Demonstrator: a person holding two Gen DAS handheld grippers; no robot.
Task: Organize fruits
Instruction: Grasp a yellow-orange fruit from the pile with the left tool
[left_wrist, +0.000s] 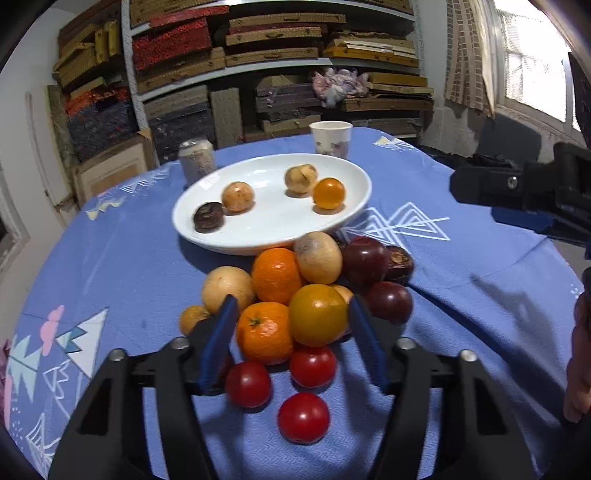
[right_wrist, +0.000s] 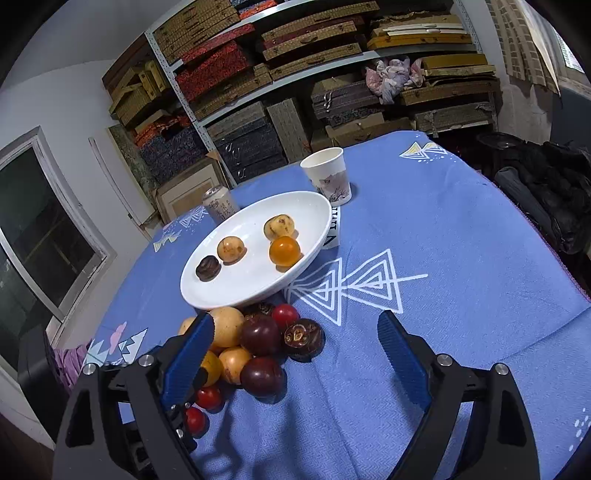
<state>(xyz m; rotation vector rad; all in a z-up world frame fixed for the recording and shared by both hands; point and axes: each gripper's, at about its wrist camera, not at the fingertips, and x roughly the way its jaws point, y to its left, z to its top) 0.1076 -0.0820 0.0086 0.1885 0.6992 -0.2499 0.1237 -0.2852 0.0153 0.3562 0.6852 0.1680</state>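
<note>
Between blue pads at lower centre, left gripper (left_wrist: 291, 325) spread wide, empty, straddling mandarin (left_wrist: 265, 332) and yellow tomato (left_wrist: 318, 314) of fruit pile. White plate (left_wrist: 207, 229) beyond, upper centre. Right gripper (right_wrist: 295, 343) wide, empty, pile at its left pad; left nearer.

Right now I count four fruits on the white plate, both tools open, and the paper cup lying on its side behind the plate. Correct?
Not quite. The paper cup stands upright behind the white plate, mouth up, as the right wrist view shows. The rest holds: four fruits sit on the plate, and the left tool and right tool are both open.
</note>
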